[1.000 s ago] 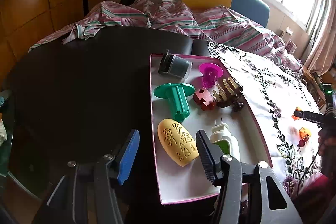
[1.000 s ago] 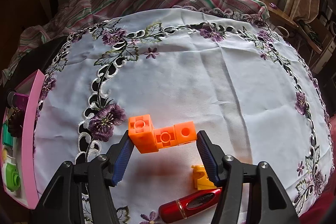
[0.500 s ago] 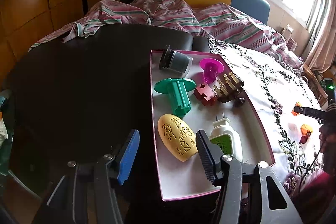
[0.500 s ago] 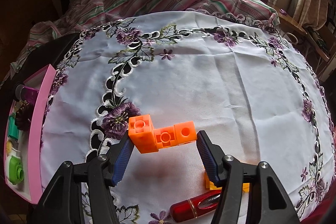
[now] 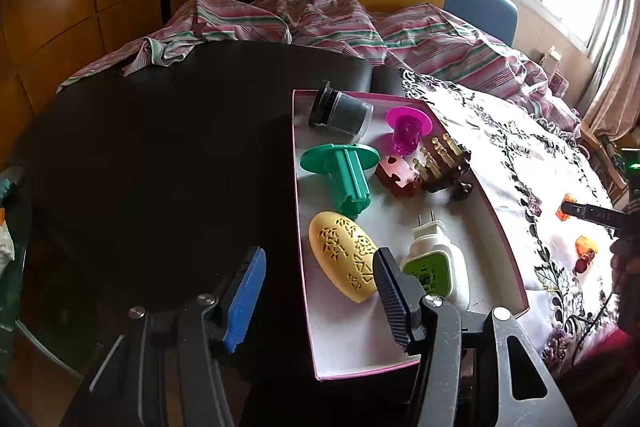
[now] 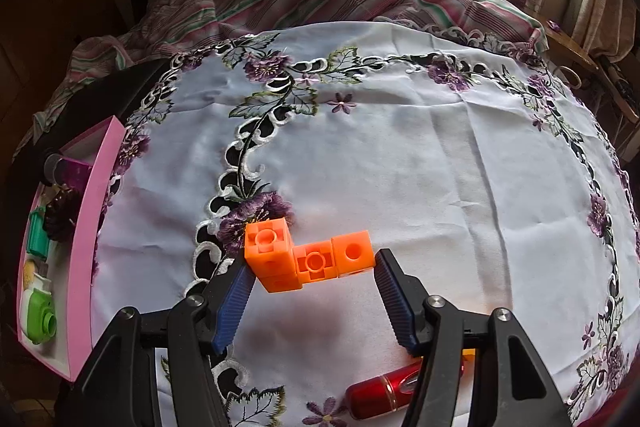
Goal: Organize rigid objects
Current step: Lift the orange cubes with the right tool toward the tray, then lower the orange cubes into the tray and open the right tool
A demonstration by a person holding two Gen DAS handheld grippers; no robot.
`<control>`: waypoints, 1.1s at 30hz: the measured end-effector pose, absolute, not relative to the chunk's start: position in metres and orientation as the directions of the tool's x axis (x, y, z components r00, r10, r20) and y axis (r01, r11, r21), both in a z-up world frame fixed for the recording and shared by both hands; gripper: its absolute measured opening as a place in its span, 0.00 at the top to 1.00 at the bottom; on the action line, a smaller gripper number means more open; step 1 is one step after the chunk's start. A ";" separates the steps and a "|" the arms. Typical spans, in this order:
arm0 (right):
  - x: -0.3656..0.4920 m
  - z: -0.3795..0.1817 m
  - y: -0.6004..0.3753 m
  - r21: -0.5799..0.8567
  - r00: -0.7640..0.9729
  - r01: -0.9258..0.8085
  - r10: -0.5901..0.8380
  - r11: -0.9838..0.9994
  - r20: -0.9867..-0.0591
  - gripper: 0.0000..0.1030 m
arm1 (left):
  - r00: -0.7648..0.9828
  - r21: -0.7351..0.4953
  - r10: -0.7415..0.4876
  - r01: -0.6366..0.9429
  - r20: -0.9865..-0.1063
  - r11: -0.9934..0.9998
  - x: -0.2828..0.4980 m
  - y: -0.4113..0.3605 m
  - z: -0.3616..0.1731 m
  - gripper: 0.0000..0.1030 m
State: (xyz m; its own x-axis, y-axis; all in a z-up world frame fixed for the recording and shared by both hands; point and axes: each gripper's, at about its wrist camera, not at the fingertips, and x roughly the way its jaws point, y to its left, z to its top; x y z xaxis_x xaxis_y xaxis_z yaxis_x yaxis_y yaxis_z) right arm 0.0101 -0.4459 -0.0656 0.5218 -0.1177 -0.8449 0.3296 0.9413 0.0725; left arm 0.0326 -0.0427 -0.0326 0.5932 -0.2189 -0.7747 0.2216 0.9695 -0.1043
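Right gripper (image 6: 310, 281) has the orange blocks (image 6: 308, 259) pinched end to end between its pads, clear above the cloth (image 6: 400, 155). Next, I'd say, carry them level to the pink tray (image 6: 86, 247) and set them in a bare patch before letting go. Left gripper (image 5: 316, 287) hangs half open and empty at the tray's near edge, beside the yellow case (image 5: 344, 255).
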 end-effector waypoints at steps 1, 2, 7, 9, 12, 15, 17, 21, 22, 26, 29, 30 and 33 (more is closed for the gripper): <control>0.011 -0.067 -0.445 0.067 0.517 0.326 -0.119 0.943 -0.848 0.40 | 0.593 -0.104 -0.219 0.222 -0.775 0.970 0.032 -0.042 -0.033 0.45; 0.011 -0.068 -0.444 0.064 0.513 0.324 -0.118 0.944 -0.850 0.40 | 0.592 -0.106 -0.220 0.221 -0.775 0.970 0.032 -0.041 -0.033 0.45; 0.011 -0.064 -0.440 0.086 0.520 0.312 -0.094 0.946 -0.849 0.40 | 0.596 -0.110 -0.216 0.209 -0.773 0.972 0.032 -0.036 -0.033 0.45; 0.011 -0.055 -0.430 0.110 0.543 0.296 -0.072 0.949 -0.837 0.40 | 0.596 -0.114 -0.216 0.204 -0.774 0.972 0.032 -0.034 -0.033 0.45; 0.017 -0.043 -0.404 0.128 0.575 0.230 -0.028 0.965 -0.818 0.40 | 0.596 -0.117 -0.216 0.201 -0.773 0.973 0.033 -0.032 -0.033 0.45; 0.026 -0.030 -0.371 0.138 0.599 0.149 0.022 0.979 -0.801 0.40 | 0.596 -0.121 -0.218 0.198 -0.773 0.973 0.032 -0.029 -0.034 0.45; 0.031 -0.022 -0.349 0.147 0.612 0.092 0.060 0.985 -0.788 0.40 | 0.597 -0.124 -0.215 0.191 -0.773 0.974 0.032 -0.026 -0.034 0.45; 0.039 -0.004 -0.303 0.175 0.631 -0.028 0.153 0.984 -0.760 0.40 | 0.599 -0.131 -0.209 0.172 -0.773 0.976 0.032 -0.019 -0.035 0.45; 0.041 0.000 -0.291 0.183 0.632 -0.059 0.179 0.981 -0.754 0.40 | 0.600 -0.133 -0.207 0.166 -0.772 0.977 0.032 -0.017 -0.036 0.45; 0.052 0.011 -0.244 0.189 0.625 -0.177 0.259 0.966 -0.737 0.40 | 0.601 -0.141 -0.205 0.153 -0.772 0.978 0.033 -0.010 -0.036 0.45; 0.064 0.009 -0.214 0.185 0.606 -0.236 0.293 0.954 -0.740 0.40 | 0.602 -0.146 -0.206 0.147 -0.771 0.978 0.032 -0.007 -0.036 0.45; 0.068 0.006 -0.206 0.184 0.596 -0.250 0.301 0.951 -0.745 0.40 | 0.603 -0.146 -0.205 0.146 -0.771 0.978 0.032 -0.006 -0.036 0.45; 0.079 -0.007 -0.186 0.177 0.564 -0.273 0.306 0.946 -0.767 0.40 | 0.601 -0.152 -0.206 0.140 -0.772 0.978 0.031 -0.002 -0.038 0.45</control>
